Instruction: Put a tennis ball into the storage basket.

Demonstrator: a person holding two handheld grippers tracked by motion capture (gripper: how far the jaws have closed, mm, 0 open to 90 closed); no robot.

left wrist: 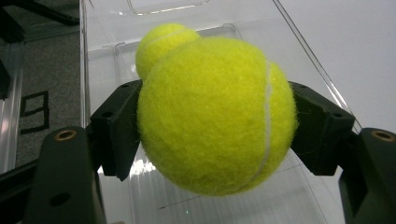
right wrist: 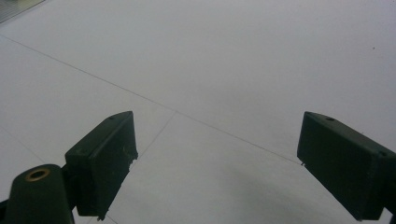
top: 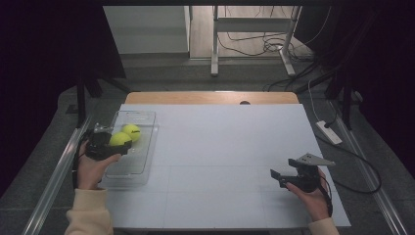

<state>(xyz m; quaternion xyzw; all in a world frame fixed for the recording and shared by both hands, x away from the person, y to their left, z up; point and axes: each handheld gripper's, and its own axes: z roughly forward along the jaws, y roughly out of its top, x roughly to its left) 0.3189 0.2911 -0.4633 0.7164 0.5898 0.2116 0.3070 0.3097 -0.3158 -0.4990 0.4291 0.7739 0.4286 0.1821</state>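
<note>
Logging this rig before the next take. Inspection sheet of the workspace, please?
Surface: white table, faint grid lines, wooden strip at the far edge.
Job's things: clear tray at the table's left; one tennis ball lies in it, a second held ball is over it.
Clutter: nothing seen on the table besides the tray.
Grippers: left gripper shut on the held ball, pads pressing both sides; right gripper open, nothing between the jaws, low over bare table at the right.
Cables: tangle on the floor beyond the table; power strip with its lead at the right.
Surroundings: grey floor, metal frame legs behind, dark sides.
</note>
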